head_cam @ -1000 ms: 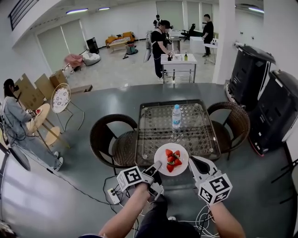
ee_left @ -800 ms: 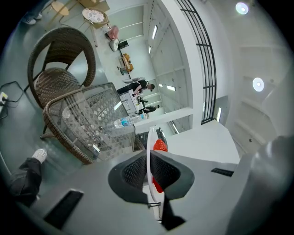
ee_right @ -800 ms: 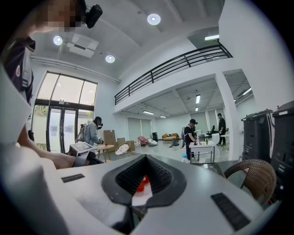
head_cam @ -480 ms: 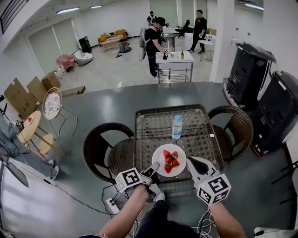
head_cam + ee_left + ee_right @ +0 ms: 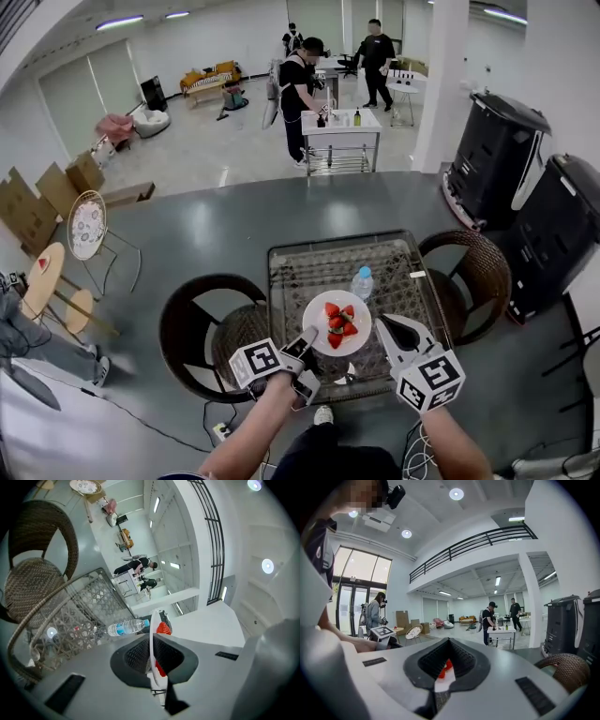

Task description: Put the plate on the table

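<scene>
Plate [image 5: 320, 330] now over glass table [image 5: 305, 272], left tool [image 5: 307, 340] and right tool [image 5: 385, 327] clamped on it

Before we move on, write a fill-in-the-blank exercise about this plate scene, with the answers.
The white plate carries red ____.
A water ____ stands on the glass table.
The left gripper and right gripper both grip the ____.
Missing words: strawberries; bottle; plate.
</scene>
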A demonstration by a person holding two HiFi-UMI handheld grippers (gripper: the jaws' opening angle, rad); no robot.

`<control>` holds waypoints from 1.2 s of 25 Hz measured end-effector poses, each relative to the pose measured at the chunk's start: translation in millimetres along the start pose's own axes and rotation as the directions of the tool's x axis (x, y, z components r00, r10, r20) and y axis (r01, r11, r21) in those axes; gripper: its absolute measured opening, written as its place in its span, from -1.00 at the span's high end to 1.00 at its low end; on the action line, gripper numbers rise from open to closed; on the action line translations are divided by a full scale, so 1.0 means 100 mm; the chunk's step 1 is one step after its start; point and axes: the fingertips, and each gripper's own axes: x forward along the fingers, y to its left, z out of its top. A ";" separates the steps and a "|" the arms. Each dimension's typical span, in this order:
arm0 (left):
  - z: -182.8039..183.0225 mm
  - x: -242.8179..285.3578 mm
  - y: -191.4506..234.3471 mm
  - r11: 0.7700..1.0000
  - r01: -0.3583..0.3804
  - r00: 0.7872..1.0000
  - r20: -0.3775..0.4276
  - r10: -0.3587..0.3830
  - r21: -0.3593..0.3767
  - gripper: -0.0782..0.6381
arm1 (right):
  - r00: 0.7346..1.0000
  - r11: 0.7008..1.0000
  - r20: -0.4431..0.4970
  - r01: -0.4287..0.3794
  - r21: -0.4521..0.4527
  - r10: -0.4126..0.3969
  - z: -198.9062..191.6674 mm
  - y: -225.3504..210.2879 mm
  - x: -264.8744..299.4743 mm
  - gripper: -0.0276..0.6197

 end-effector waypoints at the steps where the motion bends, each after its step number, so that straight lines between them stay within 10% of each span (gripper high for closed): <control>1: 0.06 0.03 0.02 1.000 0.000 1.000 -0.002 0.000 -0.001 0.73 | 1.000 1.000 -0.001 0.005 0.000 -0.005 0.01 -0.02 0.06 0.90; 30: 0.86 0.75 0.38 0.997 -0.069 0.993 0.090 0.071 -0.023 0.73 | 0.992 0.992 -0.031 -0.117 0.055 0.119 -0.11 -0.69 1.12 0.90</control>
